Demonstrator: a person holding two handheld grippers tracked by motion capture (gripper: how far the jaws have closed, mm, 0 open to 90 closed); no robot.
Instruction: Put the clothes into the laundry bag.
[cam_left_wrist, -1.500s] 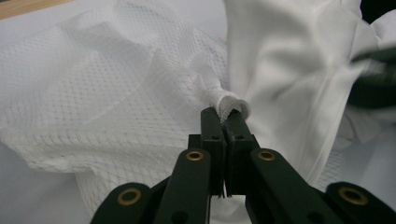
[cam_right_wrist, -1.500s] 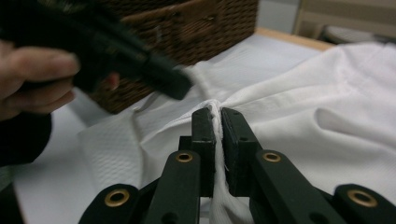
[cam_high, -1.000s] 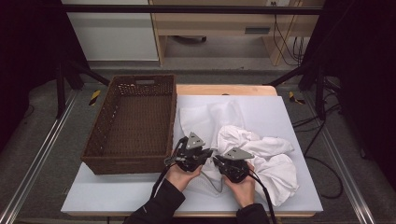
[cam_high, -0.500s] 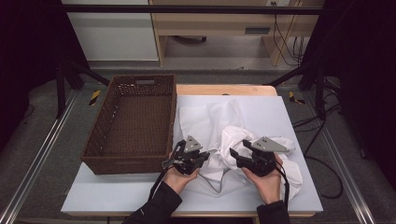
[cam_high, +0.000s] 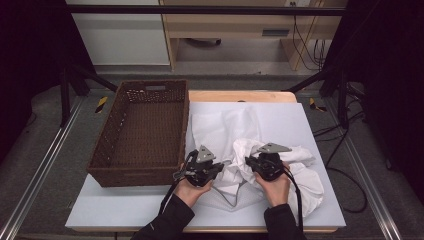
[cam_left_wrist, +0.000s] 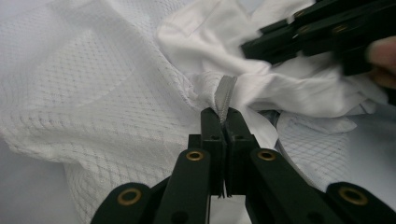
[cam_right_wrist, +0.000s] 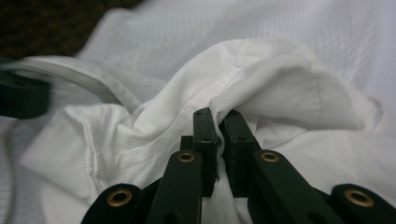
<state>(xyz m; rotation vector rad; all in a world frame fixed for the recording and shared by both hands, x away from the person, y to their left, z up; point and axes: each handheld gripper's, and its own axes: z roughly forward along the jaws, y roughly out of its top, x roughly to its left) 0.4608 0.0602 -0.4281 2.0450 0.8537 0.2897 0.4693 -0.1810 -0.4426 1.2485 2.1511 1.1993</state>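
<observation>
Right tool (cam_high: 252, 161) has just let go, shifted right and snapped closed on a fresh fold of the white garment (cam_high: 235, 131) crumpled on the bench (cam_high: 125, 210), while left tool (cam_high: 220, 164) stays pinching its grey edge strip, so re-gripping looks underway.

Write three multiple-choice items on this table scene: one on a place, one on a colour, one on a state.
1. Where is the brown woven wicker basket relative to the crumpled white cloth garment?
A. left
B. right
C. on top of it

2. What colour is the garment?
A. blue
B. white
C. red

3. How do the left tongs stand?
A. wide open
B. shut on the garment
C. shut on the basket rim

Answers: 1 A, the high view shows the basket to the left; 2 B, the fabric is white in every view; 3 B, a fabric edge is pinched between the jaws.
</observation>
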